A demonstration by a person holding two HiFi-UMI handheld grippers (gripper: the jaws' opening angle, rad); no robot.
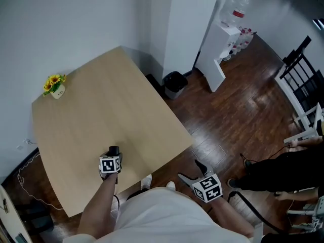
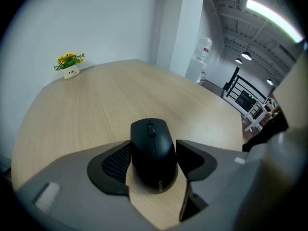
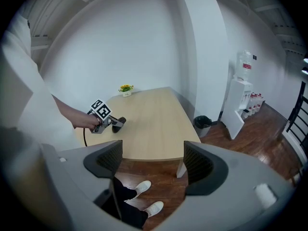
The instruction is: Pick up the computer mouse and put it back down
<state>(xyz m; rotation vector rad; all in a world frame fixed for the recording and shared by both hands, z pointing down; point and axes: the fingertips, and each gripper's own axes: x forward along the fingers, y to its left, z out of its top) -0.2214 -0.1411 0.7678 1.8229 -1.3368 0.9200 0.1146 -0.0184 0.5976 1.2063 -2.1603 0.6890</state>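
Observation:
The black computer mouse point(image 2: 153, 153) sits between the jaws of my left gripper point(image 2: 154, 150), whose pads close on its sides. In the head view the left gripper point(image 1: 112, 156) is low over the near part of the light wooden table point(image 1: 101, 110), with the mouse point(image 1: 114, 150) at its tip. I cannot tell whether the mouse touches the tabletop. From the right gripper view the left gripper point(image 3: 113, 123) and the mouse point(image 3: 119, 121) show at the table's surface. My right gripper point(image 3: 151, 160) is open and holds nothing, off the table's near edge, above the floor point(image 1: 190, 170).
A small pot of yellow flowers point(image 1: 55, 85) stands at the table's far left corner. A black bin point(image 1: 175, 83) and a white water dispenser point(image 1: 223, 54) stand beyond the table. A black chair point(image 1: 298, 70) and a seated person point(image 1: 283, 171) are at the right.

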